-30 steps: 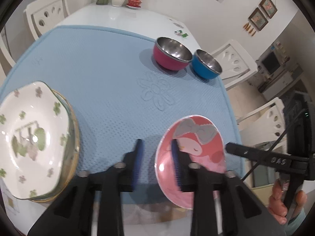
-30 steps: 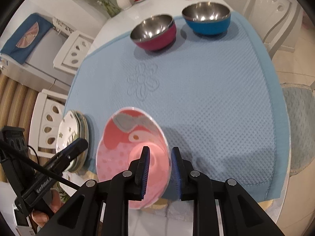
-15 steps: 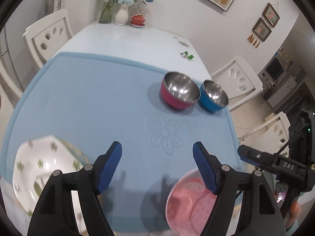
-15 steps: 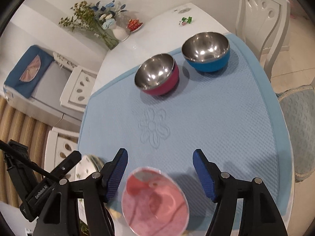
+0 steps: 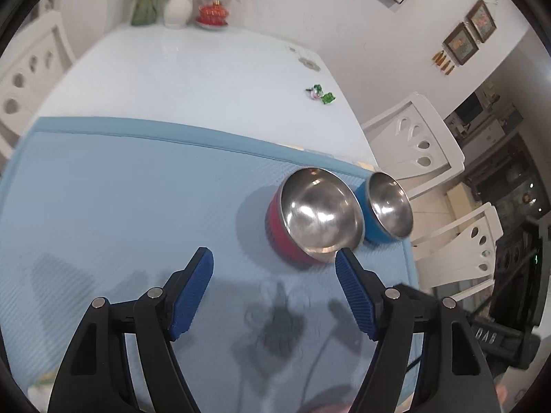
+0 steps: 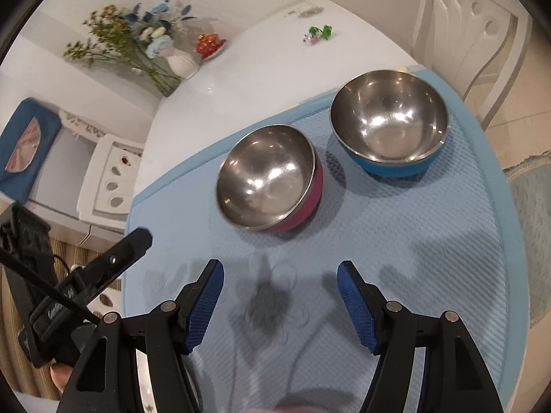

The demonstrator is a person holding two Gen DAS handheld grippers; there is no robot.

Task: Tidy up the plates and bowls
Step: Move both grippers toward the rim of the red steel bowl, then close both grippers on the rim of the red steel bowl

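**Jaws spread and empty in front of two steel bowls**

Both pairs of jaws stand spread with nothing between them. The left gripper (image 5: 273, 290) has just been opening and points toward the pink bowl with a shiny steel inside (image 5: 315, 215); its right blue pad (image 5: 353, 297) appears close to that bowl's near rim. The right gripper (image 6: 280, 301) has also just been opening, and it hangs over the bare light blue textured mat (image 6: 430, 241) in front of both bowls, apart from them.

The blue bowl with a steel inside (image 6: 389, 122) sits just beside the pink one, near the far right corner of the mat. In the left view they seem to touch; in the right view a small gap shows.

I think the main risk is a push instead of a grip. The steel walls look smooth and round, so a pad that meets the rim from outside could slide and shove one bowl against the other, or toward the mat's edge. If both grippers go for the same bowl, they may hit each other, because they are already close.

On the white worktop (image 5: 206, 79) behind the mat stand a white vase with flowers (image 6: 180, 62), a small red dish (image 5: 212, 13) and some green candies (image 6: 318, 32), all well apart from the bowls. White chairs (image 5: 418, 137) stand around. No plates are clearly in view.
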